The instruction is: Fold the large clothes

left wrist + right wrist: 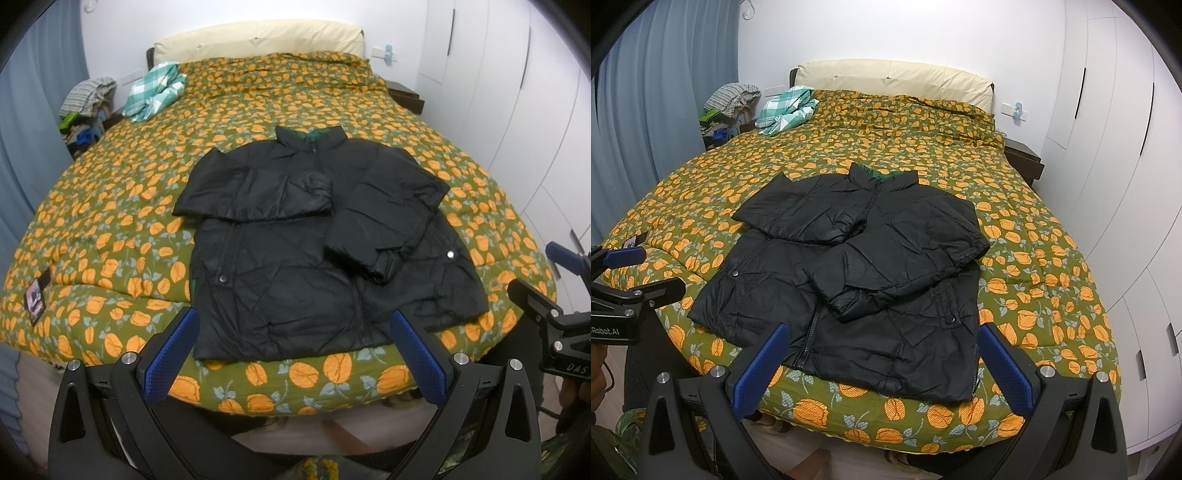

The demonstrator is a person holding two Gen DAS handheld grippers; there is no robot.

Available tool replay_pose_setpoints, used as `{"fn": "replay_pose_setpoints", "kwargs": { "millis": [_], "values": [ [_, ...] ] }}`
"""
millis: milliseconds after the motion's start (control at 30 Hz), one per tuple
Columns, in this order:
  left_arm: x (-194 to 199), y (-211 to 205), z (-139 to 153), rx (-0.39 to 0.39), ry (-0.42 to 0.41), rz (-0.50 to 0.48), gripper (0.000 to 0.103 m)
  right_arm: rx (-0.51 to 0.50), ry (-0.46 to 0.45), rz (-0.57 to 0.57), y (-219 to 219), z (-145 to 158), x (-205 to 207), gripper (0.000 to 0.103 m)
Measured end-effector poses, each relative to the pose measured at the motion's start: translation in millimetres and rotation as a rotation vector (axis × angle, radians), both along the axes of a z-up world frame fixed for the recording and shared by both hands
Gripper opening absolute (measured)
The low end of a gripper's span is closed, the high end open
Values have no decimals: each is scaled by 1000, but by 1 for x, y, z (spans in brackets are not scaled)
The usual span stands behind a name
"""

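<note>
A black puffer jacket (295, 266) (864, 295) lies flat on the bed near its foot, collar toward the headboard. Both sleeves are folded across the chest, the left sleeve (258, 188) lying level and the right sleeve (384, 221) slanting down over the front. My left gripper (293, 325) hangs open just before the jacket's hem, its blue pads (173, 354) wide apart with nothing between them. My right gripper (882, 343) is likewise open above the hem at the foot of the bed. Each gripper shows at the edge of the other's view.
The bed wears an olive quilt with orange flowers (110, 206) (1034, 236). A green checked cloth (155, 90) lies at the far left by the cream headboard (258, 40). White wardrobe doors (1108, 147) run along the right. A blue curtain (646, 92) and a heap of clothes (85, 107) stand left.
</note>
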State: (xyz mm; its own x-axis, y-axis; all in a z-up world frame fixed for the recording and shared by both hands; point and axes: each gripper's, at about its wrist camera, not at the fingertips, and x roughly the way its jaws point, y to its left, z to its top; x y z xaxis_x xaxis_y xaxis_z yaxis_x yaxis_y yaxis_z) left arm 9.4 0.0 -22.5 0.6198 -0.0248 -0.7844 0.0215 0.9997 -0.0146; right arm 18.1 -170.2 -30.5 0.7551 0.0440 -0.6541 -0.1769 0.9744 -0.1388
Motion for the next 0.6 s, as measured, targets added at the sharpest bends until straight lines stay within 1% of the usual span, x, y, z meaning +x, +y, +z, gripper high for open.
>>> {"fn": "replay_pose_setpoints", "kwargs": {
  "millis": [233,300,333,367,400,467,533,600],
  "values": [
    [-1,1,-1,10,-5,0,102,0,-1,7,0,0,0,103],
    [-2,5,0,32,-23,21,102,-9,-25,20,0,-3,3,103],
    [-2,9,1,38,-31,36,102,-20,-59,28,-2,-3,5,103],
    [-2,14,1,39,-35,50,102,-43,-85,31,-5,-5,9,103],
    [-2,21,0,35,-34,73,102,-64,-89,32,-6,-8,14,103],
    [0,34,-2,28,-23,112,102,-94,-57,71,-5,-21,29,103],
    [0,45,-4,19,-9,150,102,-103,-9,161,3,-43,43,103],
    [1,50,-5,3,-1,170,102,-128,30,250,20,-66,55,103]
  ]
}}
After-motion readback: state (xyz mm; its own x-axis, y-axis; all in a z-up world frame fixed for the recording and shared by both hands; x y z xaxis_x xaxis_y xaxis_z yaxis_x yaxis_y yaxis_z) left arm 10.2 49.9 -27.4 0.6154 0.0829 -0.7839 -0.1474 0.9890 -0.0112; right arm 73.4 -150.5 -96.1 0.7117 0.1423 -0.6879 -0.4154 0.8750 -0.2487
